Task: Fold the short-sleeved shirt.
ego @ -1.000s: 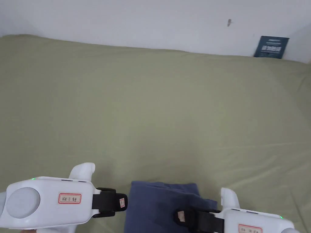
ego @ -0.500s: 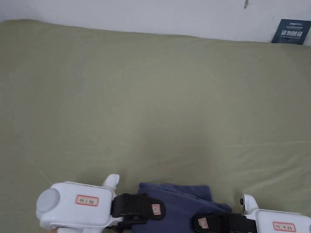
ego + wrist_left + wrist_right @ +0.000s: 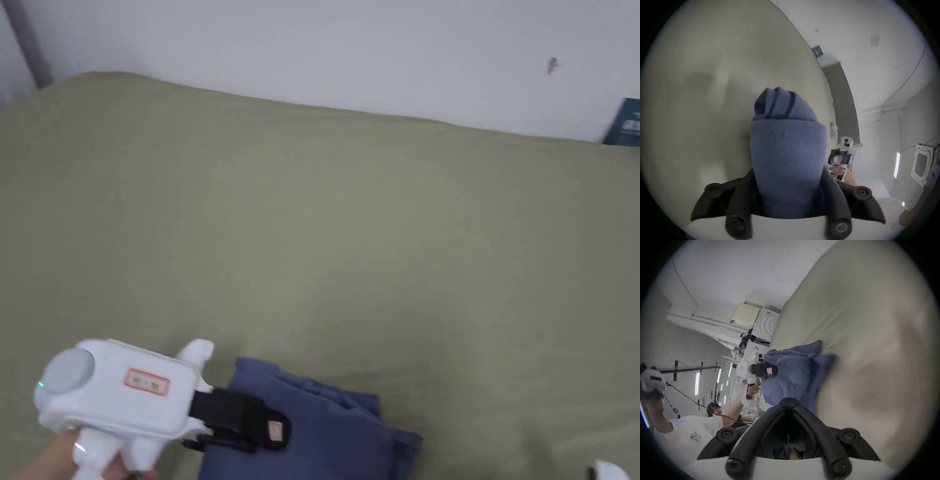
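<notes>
A plain blue shirt, with no print or pattern, lies on an olive-green sheet. Beside the shirt, the left gripper has a white body, black jaws and a small red-bordered label. Beyond the sheet the wall is white, with a dark blue sign against it.

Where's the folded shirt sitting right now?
In the head view the folded blue shirt lies at the near edge of the green bed sheet, bottom centre, with the left gripper clamped on its left side.
</notes>
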`<move>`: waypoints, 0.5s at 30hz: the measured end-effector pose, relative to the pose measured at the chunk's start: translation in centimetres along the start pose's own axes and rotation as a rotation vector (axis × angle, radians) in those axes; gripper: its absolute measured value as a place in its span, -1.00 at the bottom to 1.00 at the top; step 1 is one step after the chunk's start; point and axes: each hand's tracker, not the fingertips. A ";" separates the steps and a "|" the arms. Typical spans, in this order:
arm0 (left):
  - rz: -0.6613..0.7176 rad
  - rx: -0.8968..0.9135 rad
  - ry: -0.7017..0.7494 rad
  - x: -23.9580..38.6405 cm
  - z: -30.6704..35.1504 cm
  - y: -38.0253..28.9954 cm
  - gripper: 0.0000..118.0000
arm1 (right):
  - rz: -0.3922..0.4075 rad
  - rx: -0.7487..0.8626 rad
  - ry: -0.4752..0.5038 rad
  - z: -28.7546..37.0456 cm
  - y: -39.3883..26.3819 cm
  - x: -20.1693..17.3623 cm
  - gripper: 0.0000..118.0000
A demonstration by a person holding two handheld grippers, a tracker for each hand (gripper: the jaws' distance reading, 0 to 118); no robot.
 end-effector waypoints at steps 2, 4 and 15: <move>-0.007 0.055 0.099 -1.8 5.8 1.4 -0.53 | 0.012 0.026 -0.003 0.2 -0.6 -1.1 -0.97; 0.006 0.092 0.190 -4.6 12.0 2.7 -0.53 | 0.021 0.058 -0.007 0.0 -1.0 -2.1 -0.97; 0.065 0.115 0.468 -11.3 24.8 10.7 -0.38 | 0.037 0.081 -0.109 -1.4 -0.5 -3.6 -0.97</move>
